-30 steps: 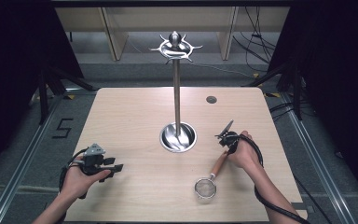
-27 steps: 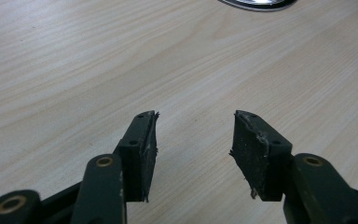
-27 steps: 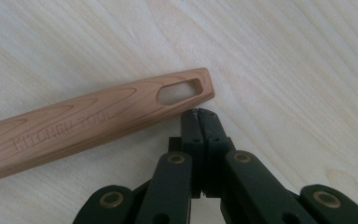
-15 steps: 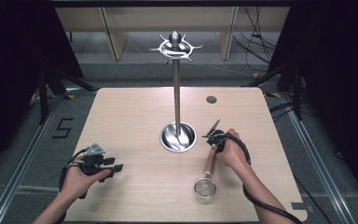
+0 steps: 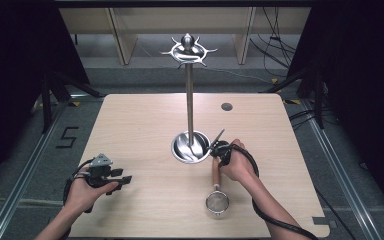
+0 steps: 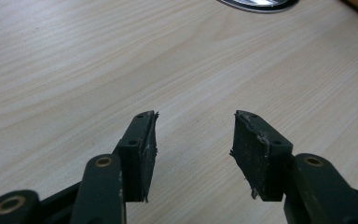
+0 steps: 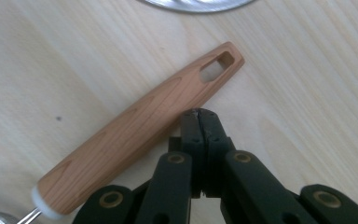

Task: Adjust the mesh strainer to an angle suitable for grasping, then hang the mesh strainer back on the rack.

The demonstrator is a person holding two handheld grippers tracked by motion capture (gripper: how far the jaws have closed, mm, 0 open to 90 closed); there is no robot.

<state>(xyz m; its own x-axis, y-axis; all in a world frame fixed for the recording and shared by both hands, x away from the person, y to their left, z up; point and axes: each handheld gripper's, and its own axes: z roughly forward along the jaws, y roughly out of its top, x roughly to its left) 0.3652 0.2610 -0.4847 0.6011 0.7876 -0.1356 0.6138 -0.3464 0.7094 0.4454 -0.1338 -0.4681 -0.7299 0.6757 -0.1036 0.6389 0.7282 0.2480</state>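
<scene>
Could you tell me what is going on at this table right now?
A person holds a gripper in each hand at a wooden table. The right gripper, jaws shut and empty, sits against the wooden handle of a small strainer lying flat near the base of a tall metal hanging stand. The left gripper rests open and empty, away from both.

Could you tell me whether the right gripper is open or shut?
Shut: the right gripper has its pads pressed together, empty, beside the strainer's wooden handle.
</scene>
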